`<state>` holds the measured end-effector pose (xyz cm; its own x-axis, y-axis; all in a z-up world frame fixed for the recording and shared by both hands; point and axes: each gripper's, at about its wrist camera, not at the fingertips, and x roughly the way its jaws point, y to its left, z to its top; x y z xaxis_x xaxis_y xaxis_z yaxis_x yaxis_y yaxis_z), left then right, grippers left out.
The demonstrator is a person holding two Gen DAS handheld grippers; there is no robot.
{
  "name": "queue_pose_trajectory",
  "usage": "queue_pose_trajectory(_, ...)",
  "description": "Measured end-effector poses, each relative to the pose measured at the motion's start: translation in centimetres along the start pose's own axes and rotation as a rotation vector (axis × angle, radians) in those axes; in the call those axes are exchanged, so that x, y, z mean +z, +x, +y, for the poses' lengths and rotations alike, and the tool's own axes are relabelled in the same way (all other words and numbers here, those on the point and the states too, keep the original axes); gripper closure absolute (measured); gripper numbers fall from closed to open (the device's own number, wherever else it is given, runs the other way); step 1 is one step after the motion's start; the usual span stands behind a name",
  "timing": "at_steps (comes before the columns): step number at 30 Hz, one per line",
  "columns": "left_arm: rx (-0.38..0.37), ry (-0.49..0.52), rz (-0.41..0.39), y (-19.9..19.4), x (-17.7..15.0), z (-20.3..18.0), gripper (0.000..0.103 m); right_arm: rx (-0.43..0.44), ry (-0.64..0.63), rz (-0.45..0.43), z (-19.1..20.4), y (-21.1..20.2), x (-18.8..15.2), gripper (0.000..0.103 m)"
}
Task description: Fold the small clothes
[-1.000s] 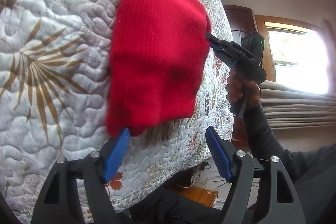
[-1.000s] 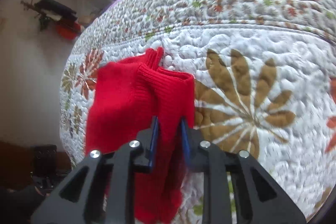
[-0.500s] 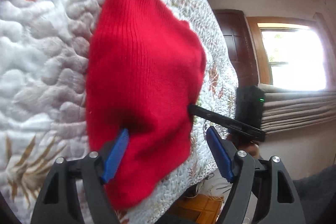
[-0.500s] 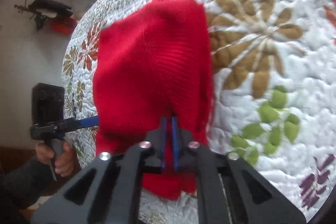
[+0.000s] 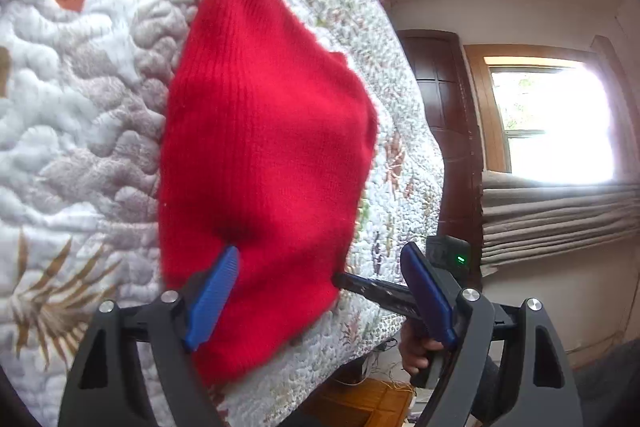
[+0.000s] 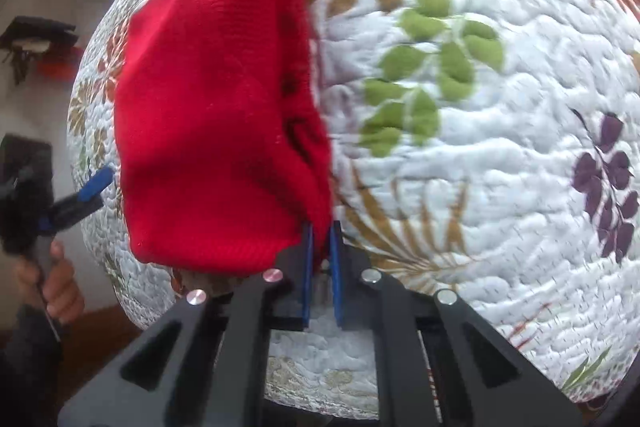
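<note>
Your right gripper [image 6: 320, 247] pinches the corner of the red knit garment [image 6: 212, 107] on the floral quilt [image 6: 500, 147]. Your left gripper [image 5: 320, 291] hangs spread wide over the garment's near edge, gripping nothing.

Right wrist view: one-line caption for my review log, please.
Right claw shut on the edge of a folded red knit garment lying on a floral quilt; left claw open beside it.

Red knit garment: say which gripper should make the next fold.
Right, probably. The right gripper is already shut on the corner of the red knit garment, lying on the quilt. The left gripper is open, one finger on the fabric, holding nothing.
</note>
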<state>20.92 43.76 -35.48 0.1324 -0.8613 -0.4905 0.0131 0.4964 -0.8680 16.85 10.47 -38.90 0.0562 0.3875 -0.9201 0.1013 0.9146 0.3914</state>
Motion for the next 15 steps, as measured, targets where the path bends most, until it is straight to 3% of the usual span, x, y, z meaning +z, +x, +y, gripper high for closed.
queue_pose_trajectory(4, -0.010, -0.003, 0.058, 0.1, -2.5, -0.3, 0.020, 0.054, -0.029, -0.056, 0.7, -2.8, 0.4, 0.089)
queue_pose_trajectory(8, 0.086, -0.078, 0.128, 2.6, -4.8, 3.2, 0.020, 0.129, -0.060, -0.135, 2.9, -3.6, 3.0, 0.082)
queue_pose_trajectory(10, 0.089, -0.120, 0.113, 2.9, -5.4, 4.5, 0.021, 0.162, -0.060, -0.085, 3.4, -1.4, 4.8, 0.083)
queue_pose_trajectory(13, 0.084, -0.161, 0.073, 2.3, -5.9, 4.2, 0.021, 0.078, -0.074, -0.047, 2.5, 1.0, 6.1, 0.101)
queue_pose_trajectory(15, 0.110, -0.163, 0.070, 1.5, -6.5, 2.9, 0.021, 0.102, -0.045, -0.051, 1.8, -0.3, 5.9, 0.096)
